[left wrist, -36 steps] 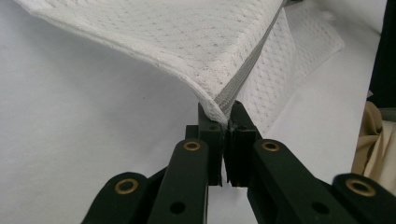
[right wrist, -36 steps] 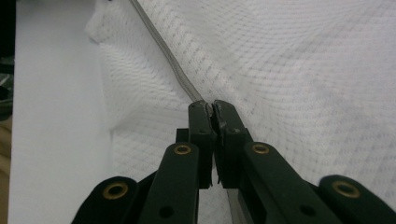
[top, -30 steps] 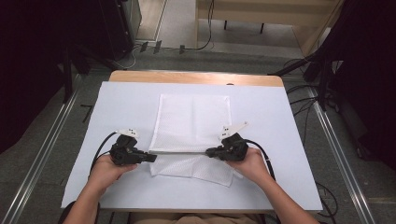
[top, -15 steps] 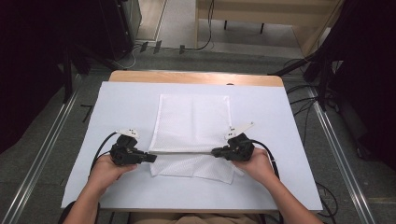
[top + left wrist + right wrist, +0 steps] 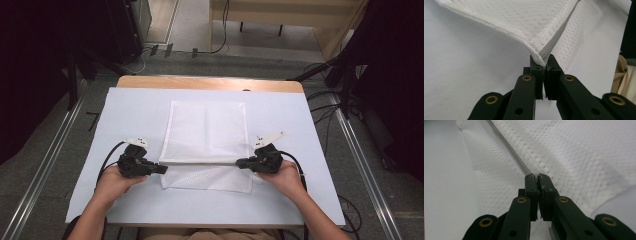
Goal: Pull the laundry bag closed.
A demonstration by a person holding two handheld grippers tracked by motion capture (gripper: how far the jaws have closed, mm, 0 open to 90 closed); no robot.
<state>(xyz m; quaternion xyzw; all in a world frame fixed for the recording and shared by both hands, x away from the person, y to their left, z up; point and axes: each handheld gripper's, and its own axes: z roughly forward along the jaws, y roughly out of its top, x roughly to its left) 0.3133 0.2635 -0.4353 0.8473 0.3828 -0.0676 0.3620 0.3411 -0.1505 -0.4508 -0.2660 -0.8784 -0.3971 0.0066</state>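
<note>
High view: we record one white mesh cloth [image 5: 207, 132] lying flat on the pale sheet [image 5: 300, 125] that covers the table, its near part doubled along a taut grey-edged fold. Left gripper [image 5: 159, 169]: we find its jaws clamped on the fold's left end; the left gripper view shows the mesh pinched between them. Right gripper [image 5: 242, 162]: jaws likewise closed on the fold's right end.
</note>
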